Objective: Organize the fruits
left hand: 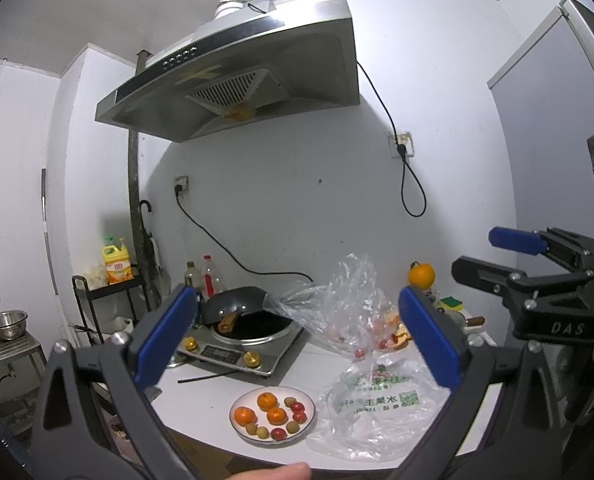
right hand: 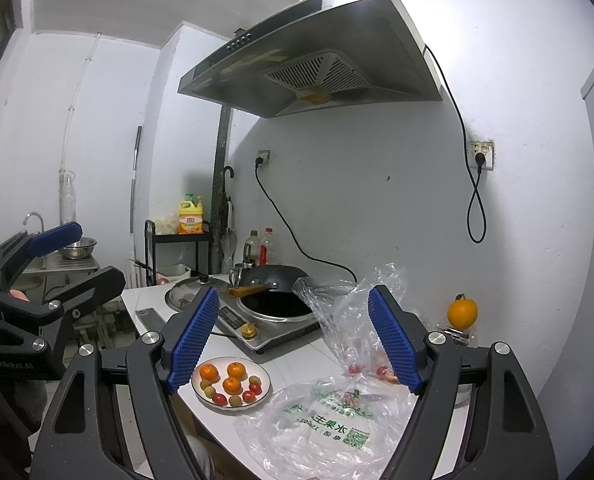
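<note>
A white plate (left hand: 309, 420) (right hand: 265, 380) on the white counter holds three small oranges (left hand: 267, 401) (right hand: 236, 370), red cherry tomatoes (left hand: 300, 416) and yellowish round fruits. Right of it lie clear plastic bags (left hand: 377, 404) (right hand: 321, 428), one with green print, one upright with red fruit inside. My left gripper (left hand: 297, 340) is open and empty, held above the counter's near edge. My right gripper (right hand: 297, 340) is open and empty, above the plate and bags; it also shows in the left wrist view (left hand: 493, 256).
An induction cooker with a black wok (left hand: 253, 320) (right hand: 277, 300) stands behind the plate. An orange (left hand: 421, 275) (right hand: 462, 313) sits on a jar at the back right. Bottles, a pot lid (right hand: 189, 294), a black rack with detergent (right hand: 191, 220) and a sink are to the left.
</note>
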Available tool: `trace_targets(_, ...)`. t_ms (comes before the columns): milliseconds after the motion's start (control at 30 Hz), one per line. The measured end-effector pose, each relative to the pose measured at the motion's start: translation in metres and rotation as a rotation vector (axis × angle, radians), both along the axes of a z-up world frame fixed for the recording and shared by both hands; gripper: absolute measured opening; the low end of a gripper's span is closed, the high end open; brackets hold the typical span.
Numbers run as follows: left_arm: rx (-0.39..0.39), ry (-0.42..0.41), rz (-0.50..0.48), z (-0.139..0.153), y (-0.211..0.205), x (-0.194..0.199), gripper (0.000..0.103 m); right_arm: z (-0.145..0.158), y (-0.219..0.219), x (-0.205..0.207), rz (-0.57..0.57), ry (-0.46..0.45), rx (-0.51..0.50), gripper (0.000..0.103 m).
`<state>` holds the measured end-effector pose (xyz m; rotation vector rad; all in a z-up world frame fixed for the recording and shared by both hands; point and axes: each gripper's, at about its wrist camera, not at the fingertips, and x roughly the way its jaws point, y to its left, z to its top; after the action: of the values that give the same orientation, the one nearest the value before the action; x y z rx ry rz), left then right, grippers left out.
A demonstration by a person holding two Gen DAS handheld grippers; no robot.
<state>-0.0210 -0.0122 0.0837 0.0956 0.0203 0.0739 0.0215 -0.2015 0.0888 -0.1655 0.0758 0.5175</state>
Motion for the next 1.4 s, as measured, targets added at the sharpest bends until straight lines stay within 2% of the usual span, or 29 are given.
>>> trace_targets(1400, -0.004, 0.011, -0.018, -0.0063, -0.0016, 0.002, 0.102, -0.0043, -0.0017, -0.0008, -0.001, 0.004, -0.007, 0.08)
